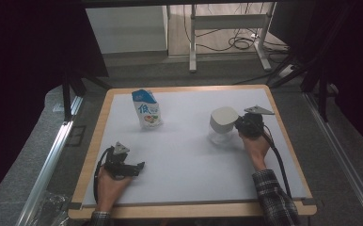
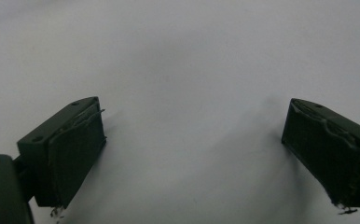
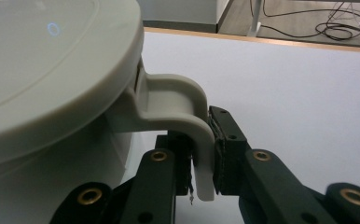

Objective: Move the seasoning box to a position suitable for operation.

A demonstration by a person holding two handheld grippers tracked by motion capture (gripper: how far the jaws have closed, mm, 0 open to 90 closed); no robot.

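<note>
A clear container with a cream lid [image 1: 222, 123] stands on the white mat at the right. My right gripper [image 1: 242, 126] sits against its right side. In the right gripper view the lid [image 3: 43, 70] has a curved latch tab [image 3: 187, 121], and the right gripper [image 3: 205, 154] is shut on that tab. A blue and white snack bag [image 1: 146, 109] stands upright at the back left of the mat. Near the front left my left gripper [image 1: 139, 165] rests low over the mat; in its own view the left gripper [image 2: 192, 154] is open wide over bare mat.
The white mat [image 1: 189, 160] covers a wooden table [image 1: 290, 141]. Behind the table are a white frame's legs [image 1: 192, 42] and cables on the floor [image 1: 245, 42]. Metal rails run along both sides of the table.
</note>
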